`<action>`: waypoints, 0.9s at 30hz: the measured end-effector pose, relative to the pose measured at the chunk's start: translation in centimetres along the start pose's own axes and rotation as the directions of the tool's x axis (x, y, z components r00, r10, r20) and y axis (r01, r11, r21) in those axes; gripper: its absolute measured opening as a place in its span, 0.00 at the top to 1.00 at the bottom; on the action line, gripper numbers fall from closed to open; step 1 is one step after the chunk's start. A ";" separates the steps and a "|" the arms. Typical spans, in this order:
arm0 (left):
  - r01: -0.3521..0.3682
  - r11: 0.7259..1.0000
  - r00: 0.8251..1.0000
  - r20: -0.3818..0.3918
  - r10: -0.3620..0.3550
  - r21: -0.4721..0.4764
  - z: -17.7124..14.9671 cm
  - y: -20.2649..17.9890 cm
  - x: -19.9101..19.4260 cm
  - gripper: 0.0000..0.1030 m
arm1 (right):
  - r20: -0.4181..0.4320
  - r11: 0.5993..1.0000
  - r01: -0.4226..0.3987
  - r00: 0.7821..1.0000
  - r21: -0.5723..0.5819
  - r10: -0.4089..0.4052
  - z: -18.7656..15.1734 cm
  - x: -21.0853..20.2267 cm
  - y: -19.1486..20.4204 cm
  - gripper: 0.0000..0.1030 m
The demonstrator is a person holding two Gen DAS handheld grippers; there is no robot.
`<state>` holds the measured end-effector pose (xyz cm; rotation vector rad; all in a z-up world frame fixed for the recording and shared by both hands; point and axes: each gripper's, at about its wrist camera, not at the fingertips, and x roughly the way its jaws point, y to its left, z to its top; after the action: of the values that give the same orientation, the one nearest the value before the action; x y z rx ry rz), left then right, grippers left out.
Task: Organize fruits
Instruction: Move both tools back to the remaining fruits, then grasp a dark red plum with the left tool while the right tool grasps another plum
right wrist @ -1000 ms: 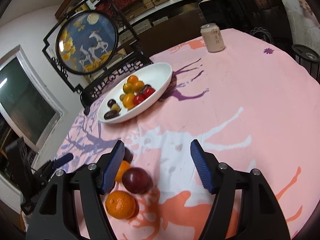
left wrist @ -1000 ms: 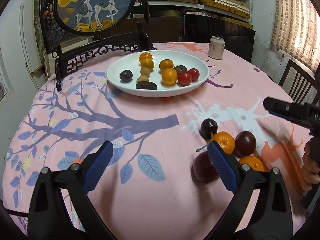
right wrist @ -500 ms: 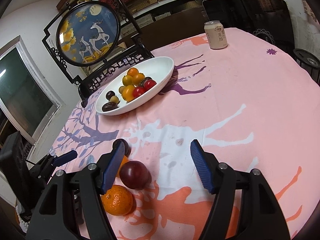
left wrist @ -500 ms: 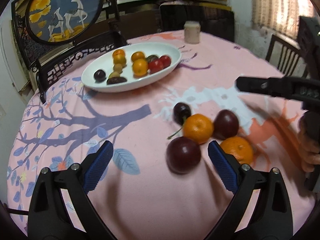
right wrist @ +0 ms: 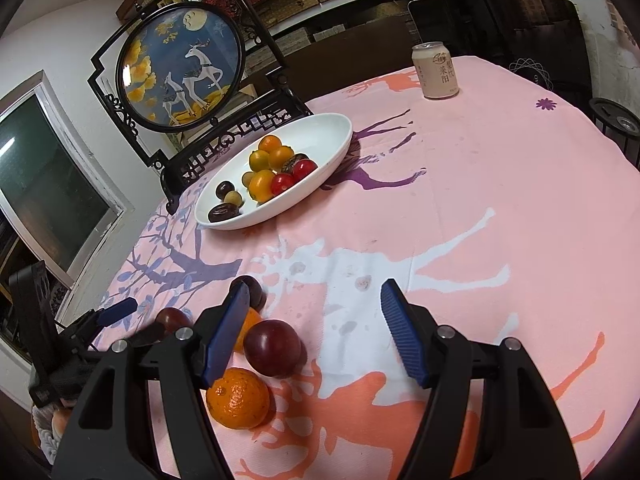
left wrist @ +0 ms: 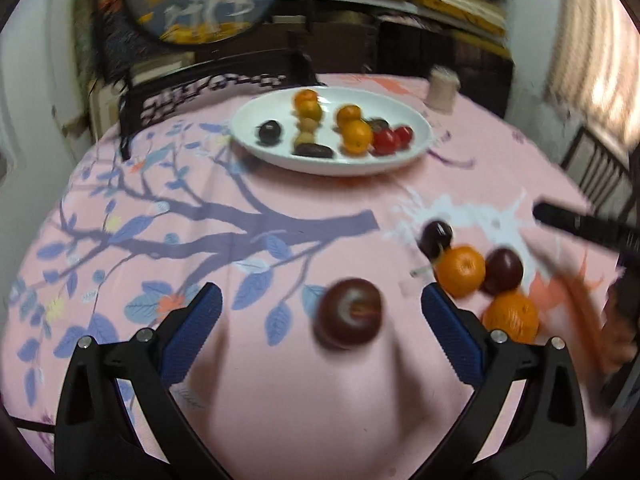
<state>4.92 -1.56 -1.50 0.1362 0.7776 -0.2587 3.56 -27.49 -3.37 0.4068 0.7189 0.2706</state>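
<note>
1. Fruit, loose: a glossy, round dark plum (left wrist: 349, 314) lies on the pink printed tablecloth (left wrist: 280, 400) between the blue ribbed pads of the left gripper (left wrist: 320, 320), whose jaws stand wide apart; motion blur softens it.
2. Cluster at 3 o'clock of that plum: two dimpled mandarins (left wrist: 460, 270), another plum and a cherry, touching.
3. Right gripper (right wrist: 316, 328), jaws spread and holding nothing; its left finger partly hides one mandarin.
4. White oval plate (right wrist: 332, 136), at 12 o'clock, holds small fruits.

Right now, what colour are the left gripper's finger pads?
Blue, ribbed pads on black arms; clearest in the left wrist view.
</note>
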 end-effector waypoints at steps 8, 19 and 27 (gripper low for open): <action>0.019 1.000 0.999 -0.046 -0.019 0.002 -0.2 0.0 0.9 0.40 | -0.007 1.000 -0.004 1.000 -0.013 0.004 -0.2 0.1 0.2 0.33; 0.028 0.999 0.995 -0.096 -0.025 0.029 -1.0 -0.8 1.6 0.57 | -0.117 0.997 -0.049 0.992 -0.066 0.041 -1.2 1.7 1.2 0.46; 0.023 0.999 0.994 -0.111 -0.020 0.030 -1.0 -0.8 1.9 0.53 | -0.159 0.994 -0.075 0.985 -0.085 0.061 -1.8 2.5 1.8 0.50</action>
<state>5.36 -2.46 -3.58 0.1725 0.8863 -0.2853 3.96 -24.46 -5.23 0.3267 0.8439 0.4015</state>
